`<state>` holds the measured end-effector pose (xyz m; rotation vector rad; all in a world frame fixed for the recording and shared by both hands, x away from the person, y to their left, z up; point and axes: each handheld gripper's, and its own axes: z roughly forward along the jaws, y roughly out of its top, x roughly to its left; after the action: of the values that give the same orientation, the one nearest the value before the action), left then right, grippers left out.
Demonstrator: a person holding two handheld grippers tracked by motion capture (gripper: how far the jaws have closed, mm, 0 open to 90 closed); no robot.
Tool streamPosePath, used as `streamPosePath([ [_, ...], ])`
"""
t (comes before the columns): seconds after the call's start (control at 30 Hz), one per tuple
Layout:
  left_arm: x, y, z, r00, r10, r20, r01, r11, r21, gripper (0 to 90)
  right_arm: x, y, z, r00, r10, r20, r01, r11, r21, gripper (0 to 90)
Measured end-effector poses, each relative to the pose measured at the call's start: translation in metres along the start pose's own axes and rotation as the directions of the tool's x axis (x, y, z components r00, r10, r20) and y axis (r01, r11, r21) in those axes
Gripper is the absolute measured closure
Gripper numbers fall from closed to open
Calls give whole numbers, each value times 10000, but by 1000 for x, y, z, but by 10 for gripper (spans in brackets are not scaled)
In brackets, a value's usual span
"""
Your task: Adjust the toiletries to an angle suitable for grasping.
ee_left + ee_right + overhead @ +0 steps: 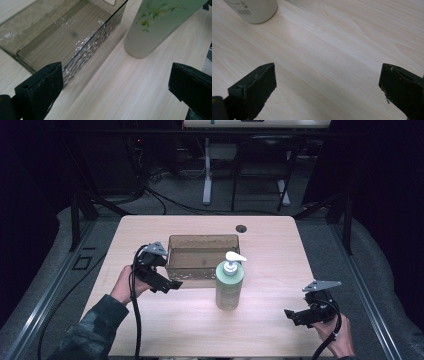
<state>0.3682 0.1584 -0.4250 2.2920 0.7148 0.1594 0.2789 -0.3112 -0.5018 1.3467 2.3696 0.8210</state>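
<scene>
so here's what we're looking at: a pale green pump bottle [229,285] stands upright near the middle of the light wood table [150,330], white pump head on top with the nozzle pointing right. just behind it, toward the far side, sits a clear ribbed tray [200,251], and the bottle's base is just beside the tray's near right corner, though we can't tell whether they touch.

our left gripper [170,285] is at the tray's near left corner, aimed right toward the bottle. in the left gripper view its jaws are spread wide with nothing between them, the tray [62,35] on the left and the bottle [160,22], with its leafy print, up ahead.

our right gripper [296,316] is at the near right of the table, well apart from the bottle and pointing left at it. its jaws are wide apart too, bare wood between them, with the bottle's base [253,10] in the far left corner of the right gripper view.
</scene>
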Motion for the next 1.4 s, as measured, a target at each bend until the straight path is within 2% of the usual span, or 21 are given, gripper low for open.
streamPosePath([
  [0.27, -14, 38, 1, 9950, 769, 639, -750, 9967, -310, 2, -5, -6, 7, 9998, 172, 112, -178, 9986, 491, 11],
  [0.4, -24, 60, 6, 9883, 1342, 730, -1329, 9909, -225, 2, -6, -9, 10, 9997, 226, 75, -230, 9974, 683, 13],
  [0.57, -34, 84, 14, 9784, 1768, 1072, -1737, 9841, -379, 1, -10, -12, 10, 9997, 246, 81, -251, 9965, 794, 16],
  [0.63, -38, 92, 16, 9759, 1915, 1046, -1880, 9812, -430, 2, -12, -13, 8, 9994, 342, 89, -348, 9964, 777, 16],
  [0.73, -46, 107, 22, 9676, 2225, 1194, -2196, 9749, -371, 6, -15, -15, 6, 9988, 485, 111, -491, 9961, 736, 16],
  [0.77, -48, 112, 24, 9620, 2388, 1325, -2357, 9710, -390, 25, -16, -15, 5, 9988, 472, 99, -478, 9963, 712, 16],
  [0.83, -54, 121, 26, 9569, 2538, 1412, -2515, 9673, -341, 68, -16, -15, 4, 9989, 454, 98, -460, 9965, 705, 16],
  [0.87, -58, 127, 27, 9487, 2759, 1544, -2735, 9612, -374, 71, -16, -15, 4, 9990, 444, 84, -449, 9965, 701, 16],
  [0.93, -63, 135, 29, 9393, 3023, 1622, -2997, 9532, -411, 123, -16, -15, 6, 9989, 470, 58, -473, 9960, 759, 16],
  [1.0, -68, 141, 32, 9293, 3211, 1825, -3188, 9469, -428, 139, -17, -16, 6, 9986, 526, 17, -525, 9954, 801, 16],
  [1.03, -70, 143, 34, 9262, 3361, 1706, -3354, 9415, -336, 155, -17, -16, 6, 9988, 491, 39, -492, 9956, 803, 16],
  [1.1, -71, 146, 38, 9233, 3400, 1789, -3422, 9394, -195, 173, -17, -17, 6, 9989, 470, 37, -472, 9955, 824, 17],
  [1.17, -73, 148, 43, 9167, 3494, 1937, -3557, 9346, -21, 240, -18, -17, 5, 9989, 465, 43, -467, 9956, 808, 17],
  [1.27, -75, 150, 47, 9106, 3628, 1979, -3723, 9281, 115, 320, -19, -17, 4, 9987, 509, 23, -510, 9956, 789, 18],
  [1.37, -75, 150, 50, 9078, 3617, 2122, -3742, 9271, 210, 395, -19, -16, 4, 9990, 441, 48, -443, 9957, 814, 19],
  [1.4, -77, 150, 51, 9027, 3711, 2178, -3864, 9218, 310, 420, -19, -16, 4, 9991, 426, 49, -429, 9960, 790, 19],
])
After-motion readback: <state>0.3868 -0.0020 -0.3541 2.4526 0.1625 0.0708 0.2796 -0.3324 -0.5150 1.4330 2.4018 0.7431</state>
